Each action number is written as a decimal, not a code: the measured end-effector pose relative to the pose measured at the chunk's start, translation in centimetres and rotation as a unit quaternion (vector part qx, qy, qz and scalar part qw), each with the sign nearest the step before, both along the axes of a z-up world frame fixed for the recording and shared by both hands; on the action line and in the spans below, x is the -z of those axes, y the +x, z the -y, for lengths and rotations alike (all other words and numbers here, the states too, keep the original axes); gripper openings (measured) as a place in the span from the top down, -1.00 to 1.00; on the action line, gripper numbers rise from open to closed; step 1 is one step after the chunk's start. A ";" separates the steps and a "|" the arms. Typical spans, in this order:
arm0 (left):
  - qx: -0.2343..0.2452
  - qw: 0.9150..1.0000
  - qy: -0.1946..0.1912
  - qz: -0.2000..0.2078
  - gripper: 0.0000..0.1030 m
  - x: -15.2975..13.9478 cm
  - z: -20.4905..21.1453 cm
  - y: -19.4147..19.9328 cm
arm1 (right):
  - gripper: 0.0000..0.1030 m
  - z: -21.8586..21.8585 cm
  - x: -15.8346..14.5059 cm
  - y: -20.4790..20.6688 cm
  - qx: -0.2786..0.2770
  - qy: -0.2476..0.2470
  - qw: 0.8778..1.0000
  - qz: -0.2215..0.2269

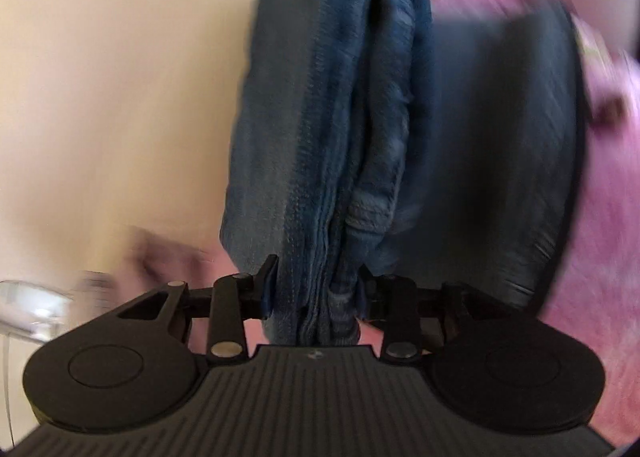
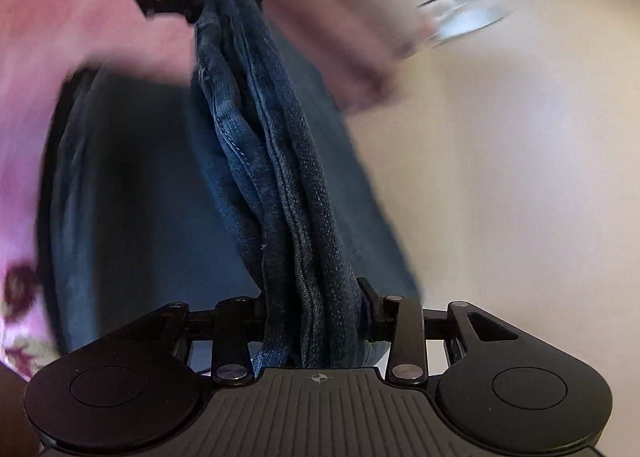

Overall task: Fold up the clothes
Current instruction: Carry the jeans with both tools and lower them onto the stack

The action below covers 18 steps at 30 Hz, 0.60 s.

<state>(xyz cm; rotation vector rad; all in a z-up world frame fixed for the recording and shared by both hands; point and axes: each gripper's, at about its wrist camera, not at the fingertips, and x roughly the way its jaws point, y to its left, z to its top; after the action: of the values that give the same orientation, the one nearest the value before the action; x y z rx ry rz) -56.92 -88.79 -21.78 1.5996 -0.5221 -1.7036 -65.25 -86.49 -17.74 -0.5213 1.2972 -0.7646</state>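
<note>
Jeans bunched, stretched between grippers | left gripper clamps one end | right gripper clamps other

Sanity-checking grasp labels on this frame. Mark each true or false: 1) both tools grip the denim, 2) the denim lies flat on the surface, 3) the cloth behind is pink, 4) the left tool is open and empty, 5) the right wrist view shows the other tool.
1) True: the left tool and the right tool each clamp the blue denim garment.
2) False: it is bunched into a rope-like band stretched between the two tools.
3) True: pink fabric lies behind.
4) False: it is shut on the denim.
5) True: it appears at the top, gripping the far end.
</note>
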 end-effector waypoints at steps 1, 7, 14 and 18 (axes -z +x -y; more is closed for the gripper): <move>0.006 1.000 0.008 0.019 0.30 2.4 -0.5 -0.5 | 0.28 -0.2 2.2 -0.1 0.004 0.018 1.000 -0.008; 0.006 1.000 -0.031 0.000 0.22 2.0 -2.8 1.2 | 0.11 -3.2 4.9 -1.2 0.027 0.008 1.000 0.005; -0.004 1.000 -0.002 -0.014 0.37 1.3 -1.9 2.5 | 0.31 -4.2 3.0 -1.1 0.061 0.042 0.997 0.031; 0.002 0.999 -0.035 -0.030 0.42 -1.1 -4.7 4.1 | 0.37 -6.1 0.4 -0.8 0.078 0.033 0.995 0.058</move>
<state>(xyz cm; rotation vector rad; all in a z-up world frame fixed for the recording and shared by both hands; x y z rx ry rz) -52.86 -84.08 -20.72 1.4935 -0.5494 -1.7133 -66.03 -80.42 -18.17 -0.3197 1.2609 -0.8660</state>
